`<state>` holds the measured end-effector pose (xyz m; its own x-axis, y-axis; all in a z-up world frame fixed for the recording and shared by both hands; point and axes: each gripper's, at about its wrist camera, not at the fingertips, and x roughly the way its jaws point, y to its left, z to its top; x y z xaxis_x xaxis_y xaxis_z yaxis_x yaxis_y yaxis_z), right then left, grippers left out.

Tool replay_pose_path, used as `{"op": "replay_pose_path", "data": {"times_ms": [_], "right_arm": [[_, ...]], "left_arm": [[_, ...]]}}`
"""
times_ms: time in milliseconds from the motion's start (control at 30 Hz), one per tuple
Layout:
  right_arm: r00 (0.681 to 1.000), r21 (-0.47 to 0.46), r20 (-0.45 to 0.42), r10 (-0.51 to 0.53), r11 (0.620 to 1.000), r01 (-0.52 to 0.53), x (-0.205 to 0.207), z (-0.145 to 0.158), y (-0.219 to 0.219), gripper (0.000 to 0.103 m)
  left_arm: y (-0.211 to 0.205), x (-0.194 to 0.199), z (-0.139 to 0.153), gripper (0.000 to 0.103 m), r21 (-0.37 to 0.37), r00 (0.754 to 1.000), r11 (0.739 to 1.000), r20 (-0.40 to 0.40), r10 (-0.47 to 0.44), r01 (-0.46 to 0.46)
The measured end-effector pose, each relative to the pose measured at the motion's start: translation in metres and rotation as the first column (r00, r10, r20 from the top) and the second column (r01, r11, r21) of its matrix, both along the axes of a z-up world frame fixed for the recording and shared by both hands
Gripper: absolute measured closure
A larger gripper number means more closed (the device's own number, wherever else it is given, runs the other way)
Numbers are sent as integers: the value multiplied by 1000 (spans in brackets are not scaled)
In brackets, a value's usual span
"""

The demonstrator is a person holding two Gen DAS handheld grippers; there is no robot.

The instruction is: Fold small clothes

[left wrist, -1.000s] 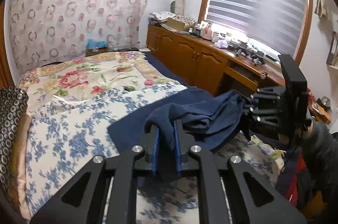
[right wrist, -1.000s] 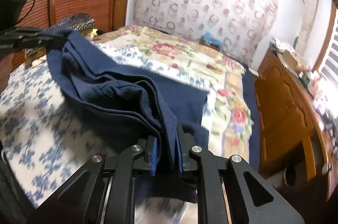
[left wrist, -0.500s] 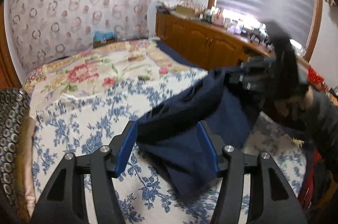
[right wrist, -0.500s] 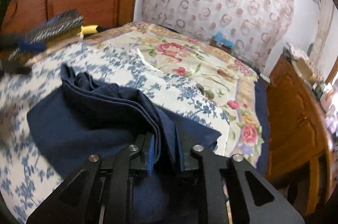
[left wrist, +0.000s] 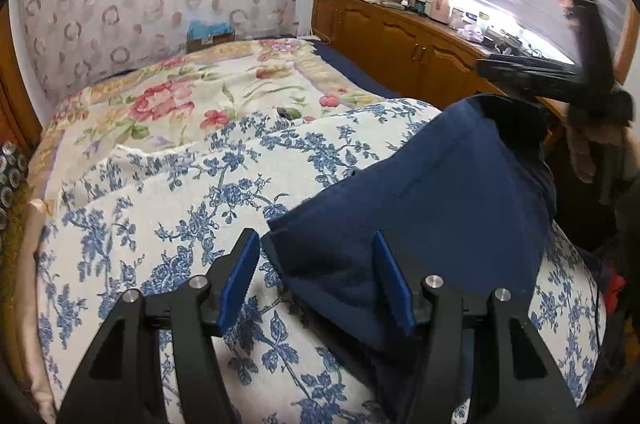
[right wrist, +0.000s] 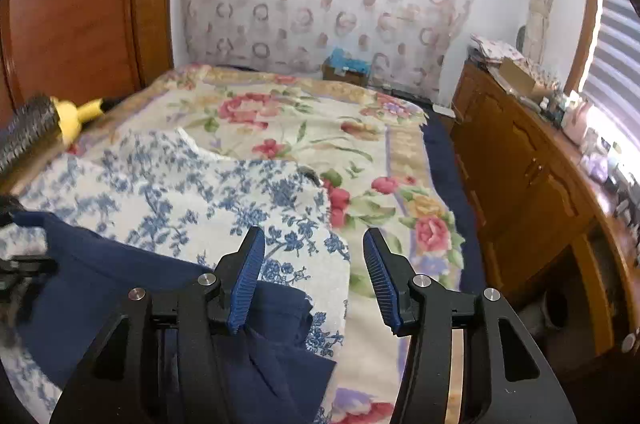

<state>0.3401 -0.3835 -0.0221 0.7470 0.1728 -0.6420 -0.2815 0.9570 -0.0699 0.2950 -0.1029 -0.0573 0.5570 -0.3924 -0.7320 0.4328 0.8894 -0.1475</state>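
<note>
Navy garment (left wrist: pixel 432 192) flat on bedspread (left wrist: pixel 168 208), between spread left tongs (left wrist: pixel 316 280) (unpinched); right tongs (right wrist: pixel 312 280) opening, empty.

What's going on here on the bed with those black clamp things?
A person is folding a navy garment on a bed covered with a blue-flowered blanket, using a hand-held gripper in each hand. The left hand-held gripper is open just above the cloth, its pads not pressing it. The right hand-held gripper is opening, with nothing between its pads; the garment lies below and to its left. So the cloth has been let go and rests on the bed.
</note>
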Motion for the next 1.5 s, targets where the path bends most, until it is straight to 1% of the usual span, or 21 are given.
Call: {"op": "replay_pose_path", "data": {"times_ms": [33,133,167,300,367,533,633,700,800,833,900,1033,1100,1200,1267,1300,1333,1367,1433,1467,1500], "right_arm": [[1000,15,-3,6,1000,-6,-6,3,-3,46],[999,59,-25,46,997,-44,-27,2,-8,28],[998,64,-34,54,997,-52,-36,0,-9,25],[995,57,-58,79,996,-75,-69,-12,-7,24],[992,50,-77,97,994,-93,-77,-19,-5,24],[986,8,-116,122,993,-121,-80,-42,3,24],[987,-33,-121,102,994,-107,-73,-51,5,24],[989,0,-123,78,997,-79,-60,-55,-3,23],[992,77,-125,-12,997,22,-39,-55,-26,23],[988,137,-152,-7,990,28,-31,-57,-34,23],[983,187,-185,11,982,24,-25,-59,-38,23],[973,203,-222,56,979,-10,-24,-67,-29,23],[969,224,-236,67,974,-13,-24,-68,-30,26],[965,260,-244,99,965,-34,-26,-69,-30,38],[953,288,-272,136,956,-54,-26,-73,-26,45],[938,306,-304,168,949,-71,-25,-78,-24,45],[942,297,-291,168,952,-78,-25,-78,-23,46],[939,302,-295,175,950,-82,-26,-77,-21,56],[936,312,-299,187,946,-89,-29,-75,-17,66],[938,297,-292,188,950,-98,-30,-74,-14,76],[939,283,-282,194,952,-112,-34,-71,-11,79]], "left_arm": [[1,2,-3,44,-10,1000,1000,-15,1,-1],[2,7,-10,44,-21,999,1000,-41,3,-4],[2,8,-12,44,-24,999,1000,-47,3,-4],[1,10,-15,44,-24,999,1000,-53,2,-3],[1,11,-17,44,-24,998,1000,-57,2,-4],[1,15,-22,43,-29,998,1000,-67,7,-9],[0,16,-25,43,-31,997,999,-75,9,-11],[0,17,-26,43,-35,997,999,-78,11,-13],[1,17,-27,43,-47,996,999,-86,13,-17],[2,18,-27,42,-52,996,998,-90,15,-19],[3,19,-28,42,-60,996,998,-93,16,-22],[4,22,-28,42,-78,995,996,-100,22,-30],[4,23,-28,43,-86,994,996,-102,26,-34],[2,24,-28,47,-87,995,996,-103,15,-24],[3,24,-27,58,-91,995,996,-101,8,-17],[3,25,-26,62,-99,994,995,-106,3,-14],[4,26,-25,72,-111,994,994,-113,1,-13],[5,26,-26,83,-134,992,991,-127,-13,-4],[5,25,-24,88,-155,990,988,-140,-21,-1],[3,22,-22,90,-146,992,989,-126,-26,7],[2,17,-18,91,-143,994,990,-110,-28,12]]}}
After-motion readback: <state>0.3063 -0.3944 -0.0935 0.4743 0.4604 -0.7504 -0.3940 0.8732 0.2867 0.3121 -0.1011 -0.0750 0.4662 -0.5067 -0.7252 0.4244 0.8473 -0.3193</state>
